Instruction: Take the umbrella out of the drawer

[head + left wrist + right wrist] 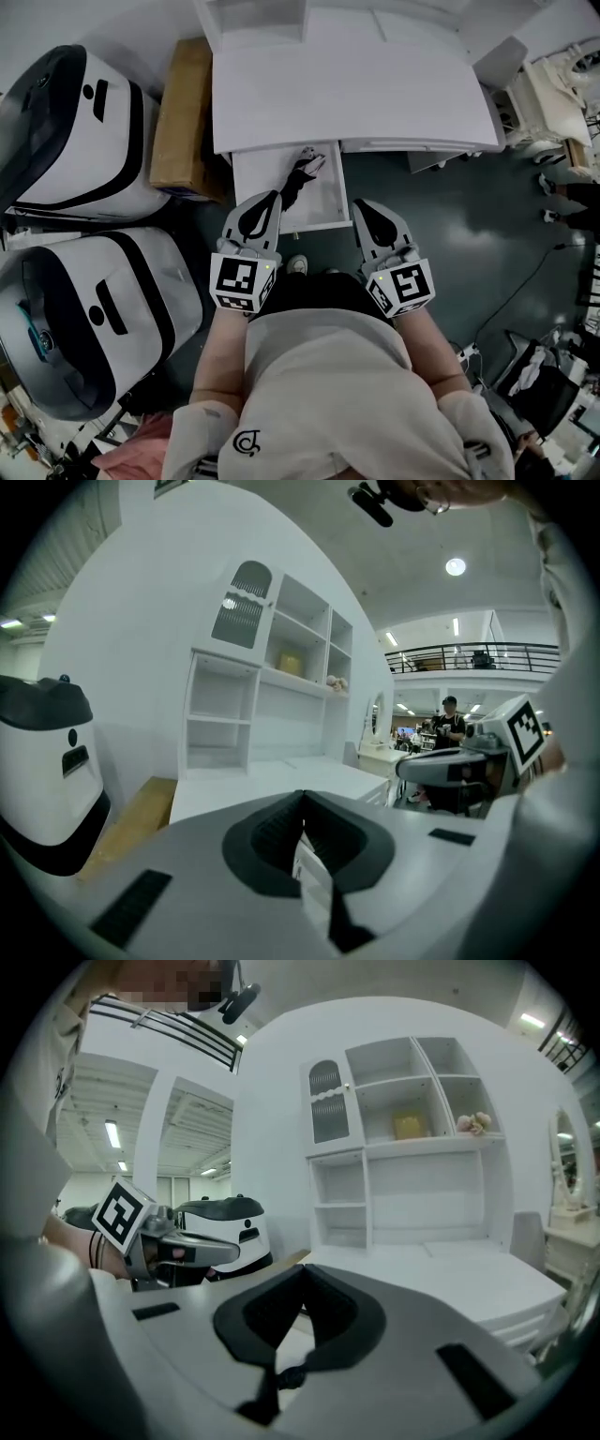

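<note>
In the head view, a white tabletop (347,94) is seen at the top, and below its front edge a white drawer (262,183) is found pulled out. A dark folded umbrella (298,178) is laid slantwise inside the drawer, toward its right wall, and is touched by neither tool. The left tongs (270,199) are seen over the drawer's near left corner, and the right tongs (362,206) just beside its near right corner. A brown cardboard box (183,112) is set against the tabletop's left side. In the left gripper view, the left tongs (302,801) are shown pressed together tip to tip with nothing pinched, and a white shelf unit (272,686) is seen beyond them. In the right gripper view, the right tongs (302,1274) are likewise pressed together and empty, with the shelf unit (412,1147) ahead.
</note>
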The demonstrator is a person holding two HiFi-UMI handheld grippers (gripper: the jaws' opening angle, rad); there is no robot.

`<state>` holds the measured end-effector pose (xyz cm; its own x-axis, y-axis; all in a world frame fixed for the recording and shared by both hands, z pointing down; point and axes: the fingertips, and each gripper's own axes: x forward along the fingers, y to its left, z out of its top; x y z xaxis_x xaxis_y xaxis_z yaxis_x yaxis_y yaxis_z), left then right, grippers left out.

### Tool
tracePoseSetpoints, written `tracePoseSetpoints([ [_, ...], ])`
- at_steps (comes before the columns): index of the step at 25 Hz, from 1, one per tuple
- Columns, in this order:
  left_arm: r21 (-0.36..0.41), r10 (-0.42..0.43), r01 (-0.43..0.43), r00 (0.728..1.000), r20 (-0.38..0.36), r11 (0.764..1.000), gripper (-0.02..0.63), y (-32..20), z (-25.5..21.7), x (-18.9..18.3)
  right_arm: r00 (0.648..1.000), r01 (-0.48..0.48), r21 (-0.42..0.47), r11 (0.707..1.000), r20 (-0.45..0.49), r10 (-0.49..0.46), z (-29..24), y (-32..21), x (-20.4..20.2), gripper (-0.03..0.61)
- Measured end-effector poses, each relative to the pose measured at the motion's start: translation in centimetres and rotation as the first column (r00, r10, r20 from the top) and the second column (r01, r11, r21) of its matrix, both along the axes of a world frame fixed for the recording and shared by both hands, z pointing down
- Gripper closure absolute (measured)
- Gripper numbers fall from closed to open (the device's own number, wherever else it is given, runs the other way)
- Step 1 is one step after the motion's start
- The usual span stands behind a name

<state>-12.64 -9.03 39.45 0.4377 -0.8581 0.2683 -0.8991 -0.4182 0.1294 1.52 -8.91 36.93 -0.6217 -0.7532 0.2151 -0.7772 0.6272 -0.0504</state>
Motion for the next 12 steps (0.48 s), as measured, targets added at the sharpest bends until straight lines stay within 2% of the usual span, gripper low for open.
tracePoseSetpoints([
  [5, -0.034, 0.051, -0.052, 0.999, -0.019, 0.998, 0.601, -2.7, 3.5, 1.0, 1.000, 0.025, -0.024, 0.999, 0.011, -0.025, 1.7, -3.3, -0.3, 0.572],
  [8, -0.050, 0.075, -0.075, 0.997, -0.001, 0.996, 0.601, -4.7, 6.1, 1.8, 0.999, 0.044, -0.006, 0.999, -0.001, -0.044, 2.6, -5.4, -0.3, 0.572],
  [12, -0.124, 0.089, -0.087, 0.996, 0.015, 0.989, 0.601, -6.5, 10.3, 3.0, 0.993, 0.118, -0.026, 0.993, -0.005, -0.118, 4.5, -7.3, -0.5, 0.572],
])
